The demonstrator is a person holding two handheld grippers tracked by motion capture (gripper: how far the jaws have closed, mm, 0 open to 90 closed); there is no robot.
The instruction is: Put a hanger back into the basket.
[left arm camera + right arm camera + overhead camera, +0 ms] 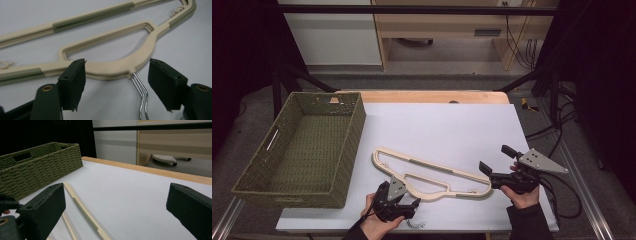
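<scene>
A white sheet covers the wooden tabletop (432, 96), with grey floor and pale cabinets behind. The cream hanger (432, 172) lies flat beside the green woven basket (307, 150). The left gripper (117, 75) has its fingers apart around the hanger's neck, not touching; the right gripper (115, 202) has its fingers wide apart.

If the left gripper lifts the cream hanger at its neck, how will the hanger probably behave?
The hanger looks like rigid moulded plastic, so it should stay stiff rather than sag. It is long and thin, so it is probably light, but a grip by the left gripper near the metal hook may let the long arms swing or tilt. Its smooth surface could slip between the pads.
</scene>
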